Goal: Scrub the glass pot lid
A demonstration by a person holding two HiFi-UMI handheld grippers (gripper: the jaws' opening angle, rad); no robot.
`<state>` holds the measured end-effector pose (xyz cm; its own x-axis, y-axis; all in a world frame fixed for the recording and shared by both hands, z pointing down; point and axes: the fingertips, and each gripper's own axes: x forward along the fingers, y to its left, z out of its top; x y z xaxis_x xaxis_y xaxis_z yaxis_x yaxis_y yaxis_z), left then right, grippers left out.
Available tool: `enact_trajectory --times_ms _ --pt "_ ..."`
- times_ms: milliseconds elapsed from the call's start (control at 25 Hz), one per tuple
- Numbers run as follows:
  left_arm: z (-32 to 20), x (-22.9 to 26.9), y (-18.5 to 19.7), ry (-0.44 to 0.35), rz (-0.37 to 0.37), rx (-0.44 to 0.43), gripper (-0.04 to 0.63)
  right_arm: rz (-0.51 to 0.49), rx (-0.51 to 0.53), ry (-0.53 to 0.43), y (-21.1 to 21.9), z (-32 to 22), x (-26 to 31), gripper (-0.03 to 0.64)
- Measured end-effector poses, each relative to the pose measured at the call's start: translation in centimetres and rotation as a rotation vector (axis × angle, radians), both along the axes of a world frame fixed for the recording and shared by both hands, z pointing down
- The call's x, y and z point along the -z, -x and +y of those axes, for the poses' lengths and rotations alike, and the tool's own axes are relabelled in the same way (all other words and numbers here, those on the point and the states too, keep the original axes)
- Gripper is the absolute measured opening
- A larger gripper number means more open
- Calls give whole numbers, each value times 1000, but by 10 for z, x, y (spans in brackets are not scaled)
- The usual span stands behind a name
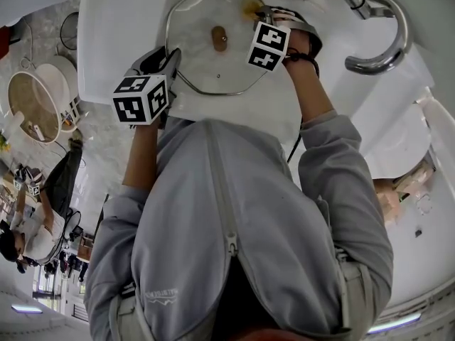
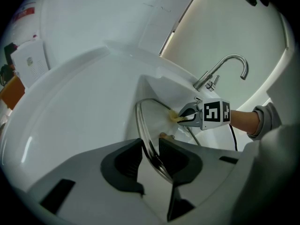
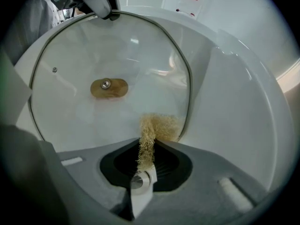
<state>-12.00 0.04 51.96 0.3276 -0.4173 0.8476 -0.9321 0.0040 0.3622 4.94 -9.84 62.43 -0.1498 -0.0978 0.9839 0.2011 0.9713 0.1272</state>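
The glass pot lid (image 1: 206, 55) stands tilted in the white sink (image 1: 114, 41), its wooden knob (image 1: 220, 38) facing me. My left gripper (image 1: 169, 61) is shut on the lid's near-left rim (image 2: 149, 146), and the metal edge runs between its pads. My right gripper (image 1: 256, 11) points down at the lid's far-right edge, shut on a yellow fibrous scrubber (image 3: 157, 128). The scrubber's tuft presses on the glass just inside the rim (image 3: 187, 97). In the right gripper view the knob (image 3: 108, 88) sits left of the scrubber. The left gripper (image 3: 101, 1) shows at the lid's top.
A chrome faucet (image 1: 377, 30) curves over the sink's right side and also shows in the left gripper view (image 2: 225, 69). The sink wall (image 3: 234, 107) rises close beside the scrubber. My grey jacket (image 1: 234, 247) fills the lower head view.
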Motion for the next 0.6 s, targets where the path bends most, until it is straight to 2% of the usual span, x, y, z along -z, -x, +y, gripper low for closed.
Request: enact_trajectory --times_ms 200,600 --pt "1 0 0 -1 4 3 109 35 33 90 -8 30 3 48" --pt "0 0 -1 -22 19 12 109 88 64 155 -34 90 11 48"
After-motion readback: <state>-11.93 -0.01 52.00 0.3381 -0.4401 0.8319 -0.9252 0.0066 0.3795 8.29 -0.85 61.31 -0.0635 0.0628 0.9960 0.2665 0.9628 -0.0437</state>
